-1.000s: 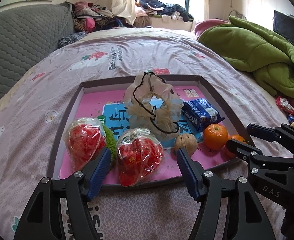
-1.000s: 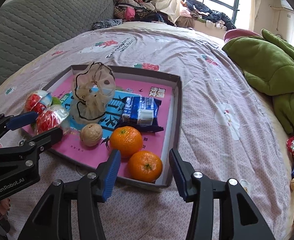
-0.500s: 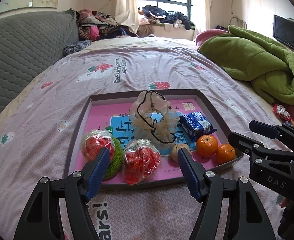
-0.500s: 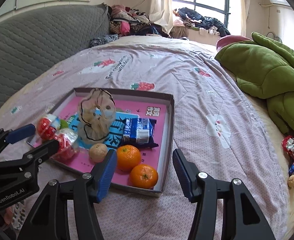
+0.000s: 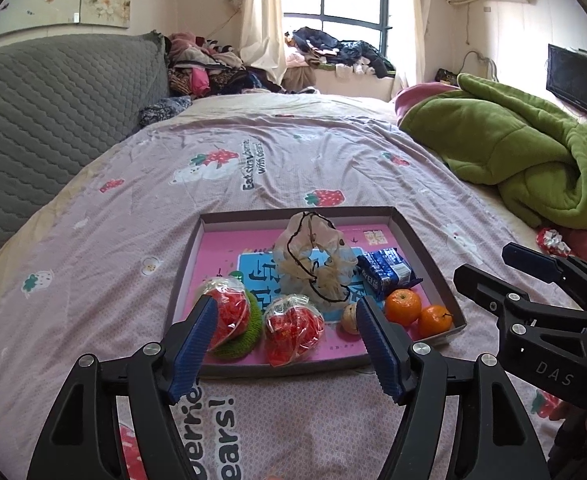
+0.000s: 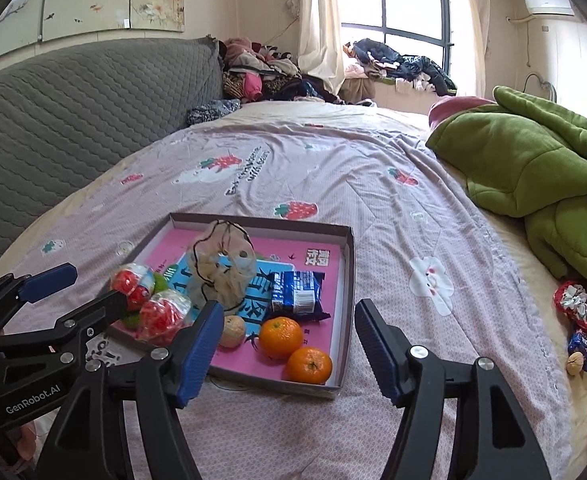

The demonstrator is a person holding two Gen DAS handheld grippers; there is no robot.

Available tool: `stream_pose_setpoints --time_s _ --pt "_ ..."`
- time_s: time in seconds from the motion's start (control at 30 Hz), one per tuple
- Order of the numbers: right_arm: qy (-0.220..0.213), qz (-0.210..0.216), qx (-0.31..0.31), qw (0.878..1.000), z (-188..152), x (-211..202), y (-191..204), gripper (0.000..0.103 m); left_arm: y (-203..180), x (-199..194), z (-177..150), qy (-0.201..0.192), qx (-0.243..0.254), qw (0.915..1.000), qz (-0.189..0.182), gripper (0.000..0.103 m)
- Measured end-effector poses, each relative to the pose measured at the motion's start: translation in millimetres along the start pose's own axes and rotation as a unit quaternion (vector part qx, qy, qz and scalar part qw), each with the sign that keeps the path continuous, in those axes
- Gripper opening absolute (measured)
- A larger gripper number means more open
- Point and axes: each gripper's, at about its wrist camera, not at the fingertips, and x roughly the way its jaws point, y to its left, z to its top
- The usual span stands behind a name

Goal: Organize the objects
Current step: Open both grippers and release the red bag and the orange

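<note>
A shallow box tray [image 5: 421,240] [image 6: 347,264] with a pink floor lies on the bed. In it are two wrapped red items [image 5: 293,330] [image 6: 161,316], a green knitted piece [image 5: 249,330], a beige mesh scrunchie [image 5: 313,264] [image 6: 221,276], a blue snack pack [image 5: 385,274] [image 6: 297,290], a walnut [image 5: 349,318] [image 6: 233,330] and two oranges [image 5: 403,306] [image 6: 309,364]. My left gripper [image 5: 287,344] is open and empty, held back from the tray's near edge. My right gripper [image 6: 287,350] is open and empty, near the tray's right corner.
A green blanket [image 5: 525,152] [image 6: 533,168] is bunched at the right. A grey quilted headboard [image 5: 53,108] runs along the left. Loose wrapped sweets [image 6: 577,320] lie at the bed's right edge. Clothes [image 5: 333,52] are piled by the window.
Both grippers have drawn back and risen away from the tray, which looks smaller and farther now. Both stay open and empty. The tray's contents have not moved.
</note>
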Motion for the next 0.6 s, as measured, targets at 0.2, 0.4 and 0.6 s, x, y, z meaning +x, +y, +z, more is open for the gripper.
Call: stream_pose_setpoints --time_s 0.2,0.4,0.6 --pt "-0.020 0.004 0.001 1.000 5.4 -16.5 7.4 0.067 3.5 -13.0 2.2 -0.004 -0.002 0.9999 0.009 0.074" --pt "-0.039 0.005 -0.005 0.999 10.7 -32.4 13.9 0.067 6.8 -23.4 3.4 -0.008 -0.004 0.9999 0.013 0.074" --pt "-0.050 0.006 -0.012 0.999 10.2 -44.2 22.1 0.067 8.3 -33.9 3.8 -0.013 -0.003 0.9997 0.019 0.074"
